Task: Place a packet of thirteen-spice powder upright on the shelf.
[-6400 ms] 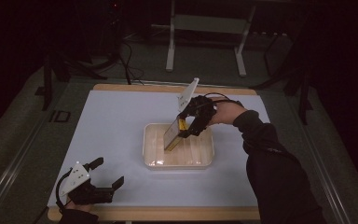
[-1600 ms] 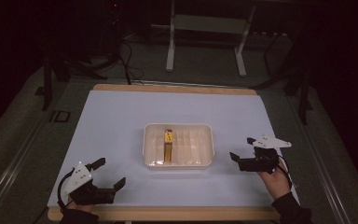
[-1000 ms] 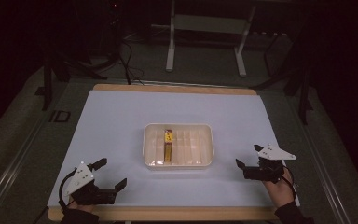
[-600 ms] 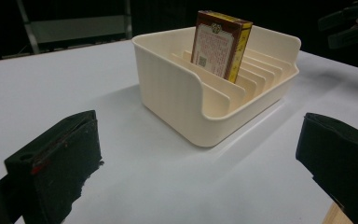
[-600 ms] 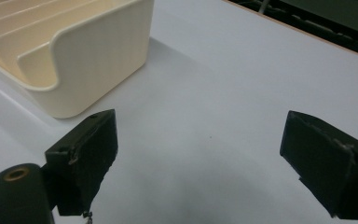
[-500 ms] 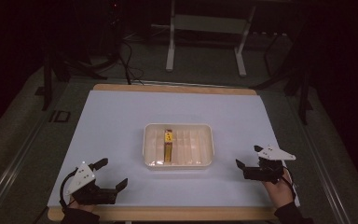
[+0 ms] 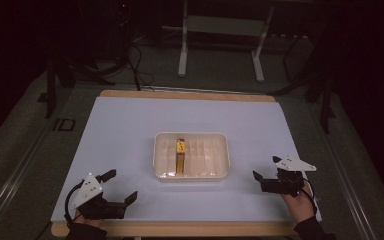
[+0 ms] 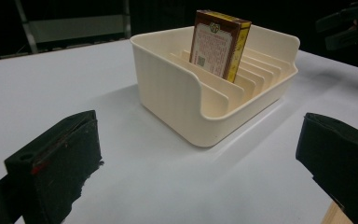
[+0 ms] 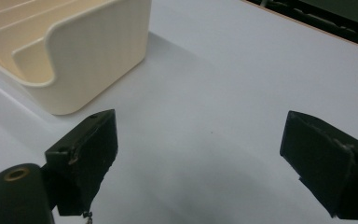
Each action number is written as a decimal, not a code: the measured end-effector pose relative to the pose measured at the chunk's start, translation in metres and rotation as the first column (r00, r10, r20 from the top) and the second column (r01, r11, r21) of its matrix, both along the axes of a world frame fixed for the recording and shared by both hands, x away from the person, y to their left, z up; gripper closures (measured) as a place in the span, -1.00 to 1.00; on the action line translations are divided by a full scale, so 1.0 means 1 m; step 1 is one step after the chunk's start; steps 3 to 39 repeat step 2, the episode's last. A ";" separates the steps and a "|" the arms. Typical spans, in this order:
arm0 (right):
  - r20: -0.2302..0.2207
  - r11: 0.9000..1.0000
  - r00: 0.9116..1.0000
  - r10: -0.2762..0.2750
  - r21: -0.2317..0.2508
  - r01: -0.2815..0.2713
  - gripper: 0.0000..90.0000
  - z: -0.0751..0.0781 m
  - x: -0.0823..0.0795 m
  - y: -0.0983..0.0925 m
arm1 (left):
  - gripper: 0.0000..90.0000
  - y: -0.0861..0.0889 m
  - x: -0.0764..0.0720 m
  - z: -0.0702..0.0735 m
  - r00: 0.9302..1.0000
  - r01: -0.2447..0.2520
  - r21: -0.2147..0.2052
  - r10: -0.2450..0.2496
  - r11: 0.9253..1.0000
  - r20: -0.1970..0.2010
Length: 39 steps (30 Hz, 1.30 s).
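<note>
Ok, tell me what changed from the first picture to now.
The right gripper let go of the box, which now stands in a slot of the cream tray, and pulled back to the table's near right edge, open. The left gripper stayed put, open.

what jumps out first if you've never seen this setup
A cream slotted tray sits mid-table with one red-and-yellow box standing upright in a slot toward its left side. The left tongs and right tongs rest open near the front corners, both empty.
</note>
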State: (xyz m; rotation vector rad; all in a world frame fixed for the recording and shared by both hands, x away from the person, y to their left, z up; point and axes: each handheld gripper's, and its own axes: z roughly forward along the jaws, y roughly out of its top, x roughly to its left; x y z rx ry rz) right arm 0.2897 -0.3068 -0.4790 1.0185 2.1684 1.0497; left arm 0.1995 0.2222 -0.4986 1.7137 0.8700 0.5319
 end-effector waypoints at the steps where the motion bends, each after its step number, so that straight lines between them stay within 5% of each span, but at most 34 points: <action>1: -0.003 1.000 1.000 0.003 0.004 -0.003 -0.75 0.000 0.000 0.000 | -1.00 0.000 0.000 0.000 1.000 0.000 0.000 0.000 1.000 0.000; 39: -0.003 1.000 1.000 0.003 0.004 -0.003 -0.75 0.000 0.000 0.000 | -1.00 0.000 0.000 0.000 1.000 0.000 0.000 0.000 1.000 0.000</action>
